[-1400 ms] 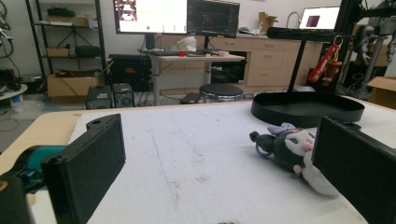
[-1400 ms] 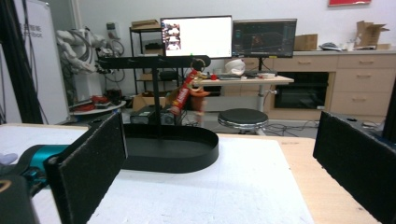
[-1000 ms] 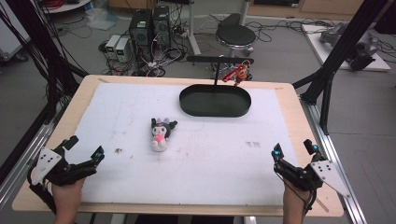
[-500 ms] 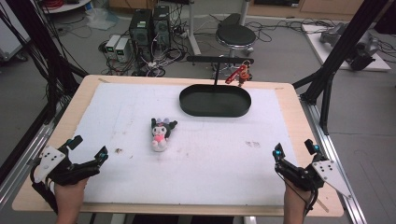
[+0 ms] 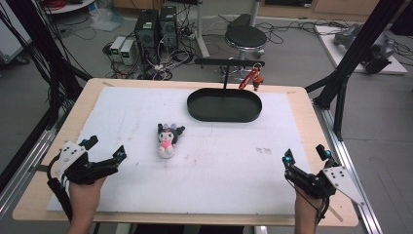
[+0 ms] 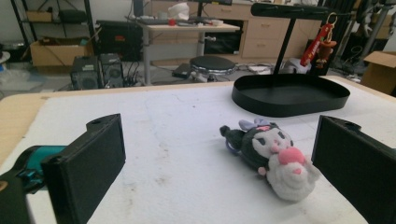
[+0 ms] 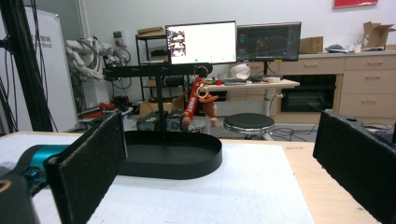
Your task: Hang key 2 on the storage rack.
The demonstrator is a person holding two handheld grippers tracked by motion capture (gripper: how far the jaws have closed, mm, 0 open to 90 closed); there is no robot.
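Plush toy (image 5: 167, 139) lies on its side on the white mat (image 5: 219, 170), near and left-front of the black oval tray (image 5: 224, 105); left gripper (image 5: 104, 150) is spread wide, empty, aimed at it, while right gripper (image 5: 304, 156) is also spread and empty, well right of the tray. Best approach, probably: slide the left jaws low around the plush's dark body, not the pale end (image 6: 292, 179), and close gently so it doesn't roll. The red keychain (image 5: 252, 78) seems to hang from the stand's bar above the tray.

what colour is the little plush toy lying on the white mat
The plush toy is black and white with a pink patch and a pale purple bow, clearest in the left gripper view.
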